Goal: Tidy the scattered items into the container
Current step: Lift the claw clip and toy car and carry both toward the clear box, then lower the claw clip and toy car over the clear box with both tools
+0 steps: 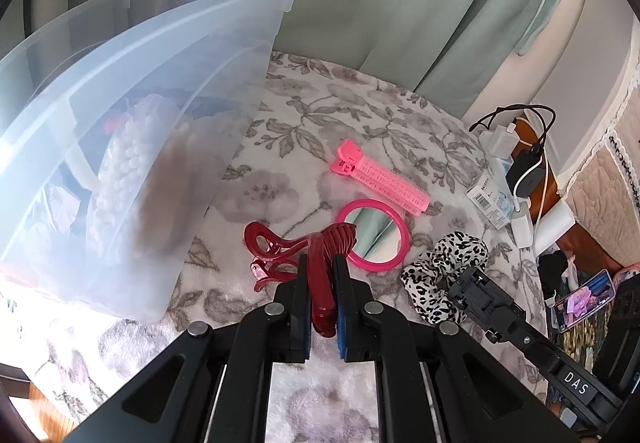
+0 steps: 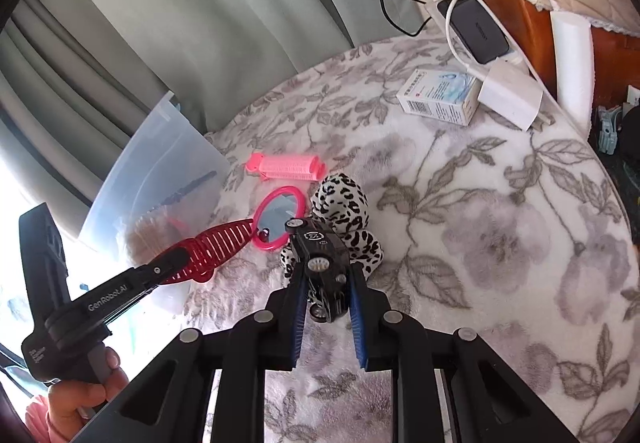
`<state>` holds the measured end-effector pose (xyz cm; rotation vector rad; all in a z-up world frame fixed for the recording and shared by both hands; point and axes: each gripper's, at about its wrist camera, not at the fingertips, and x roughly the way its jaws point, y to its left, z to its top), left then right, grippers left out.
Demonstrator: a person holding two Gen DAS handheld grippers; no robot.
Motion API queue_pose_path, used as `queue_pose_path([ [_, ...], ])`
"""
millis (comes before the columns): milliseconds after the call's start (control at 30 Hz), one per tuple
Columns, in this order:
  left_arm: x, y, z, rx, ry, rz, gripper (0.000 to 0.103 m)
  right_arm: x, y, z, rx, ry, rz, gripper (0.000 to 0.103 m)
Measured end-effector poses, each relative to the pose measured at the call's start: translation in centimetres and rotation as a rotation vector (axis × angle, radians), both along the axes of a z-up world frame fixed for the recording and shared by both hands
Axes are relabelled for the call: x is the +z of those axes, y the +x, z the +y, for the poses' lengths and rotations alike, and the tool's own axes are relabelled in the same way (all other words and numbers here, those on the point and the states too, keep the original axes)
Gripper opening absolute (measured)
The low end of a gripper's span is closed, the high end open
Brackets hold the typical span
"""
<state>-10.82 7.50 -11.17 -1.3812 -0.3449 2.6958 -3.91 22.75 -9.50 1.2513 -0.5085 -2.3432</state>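
Round desk (image 2: pixel 500 227) under a floral fleece cover, clear plastic container (image 1: pixel 132 115) standing at its edge, taken here as the landmark

Left hand-held gripper (image 1: pixel 322 263) clamped almost fully shut on a dark red hair clip (image 1: pixel 320 255), blue pads pressing both sides of the clip's body; clip's looped end and toothed end sticking out past the fingertips, close beside the container's near wall, not inside it. Seen from the right wrist view as a red slotted clip (image 2: pixel 218 243) at the tip of the left hand-held gripper (image 2: pixel 180 257), in front of the container (image 2: pixel 160 171), with a person's hand (image 2: pixel 80 395) on the handle

Right hand-held gripper (image 2: pixel 326 283) narrowly open around a small black toy car (image 2: pixel 324 267), pads at the car's sides, car nose pointing away from the camera; cannot tell whether lifted off the cover. Farther from the container than the clip

Pink round mirror (image 1: pixel 374 235) flat on the cover, just beyond the clip from the container. Pink hair roller (image 1: pixel 380 175) lying past the mirror, a little apart from the container's wall. Leopard-print scrunchie (image 1: pixel 444 275) on the far side of the mirror from the container, touching the car

Inside the container: white beads, something brown, other blurred items

Small white box (image 2: pixel 438 97) and chargers (image 2: pixel 508 95) with cables well apart from the container, at the desk's opposite edge
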Motion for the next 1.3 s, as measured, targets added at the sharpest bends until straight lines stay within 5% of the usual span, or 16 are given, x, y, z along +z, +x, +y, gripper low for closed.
queue_pose_path([
  [300, 0.1, -1.7, 3.2, -0.027, 0.04, 0.072, 0.009, 2.8, 1.5, -0.6, 0.002, 0.016, 0.063, 0.019],
  [500, 2.2, -1.3, 1.6, -0.028, 0.09, 0.132, 0.009, 5.4, 2.5, -1.4, 0.01, 0.016, 0.122, 0.019],
  [700, 7.8, 4.4, -4.4, -0.038, 0.137, 0.21, 0.009, 8.0, 3.5, -2.3, 0.016, 0.019, 0.178, 0.019],
  [833, 15.2, 13.2, -13.6, -0.041, 0.166, 0.264, 0.009, 10.0, 3.9, -2.9, 0.017, 0.017, 0.219, 0.019],
  [1300, 20.3, 16.7, -20.1, 0.05, 0.198, 0.398, 0.009, 16.3, 5.3, -6.4, 0.066, -0.014, 0.362, 0.019],
])
